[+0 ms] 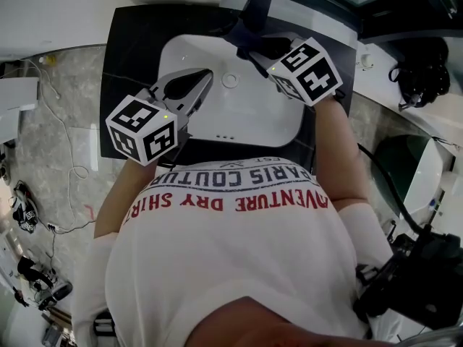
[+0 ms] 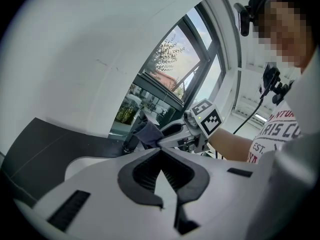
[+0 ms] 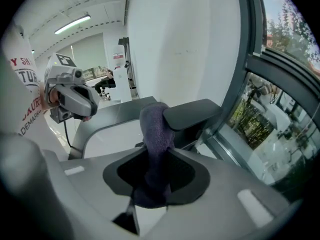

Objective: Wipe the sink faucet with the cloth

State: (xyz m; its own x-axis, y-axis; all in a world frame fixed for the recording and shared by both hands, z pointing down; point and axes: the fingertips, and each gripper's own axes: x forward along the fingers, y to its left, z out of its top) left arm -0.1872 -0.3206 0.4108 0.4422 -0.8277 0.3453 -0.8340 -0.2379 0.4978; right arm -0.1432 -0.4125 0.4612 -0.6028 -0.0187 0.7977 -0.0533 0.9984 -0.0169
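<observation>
Gripping the cloth (image 3: pixel 155 126), right tongs (image 3: pixel 156 153) press it against the faucet (image 3: pixel 192 114).

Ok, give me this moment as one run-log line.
right tongs: shut on cloth | cloth: against faucet | left tongs: shut, empty, over left edge of sink

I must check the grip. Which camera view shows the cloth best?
The right gripper view: the purple cloth sits central, clamped by the right gripper. The left gripper view shows it small and far; the head view shows only a dark shape at the faucet.
</observation>
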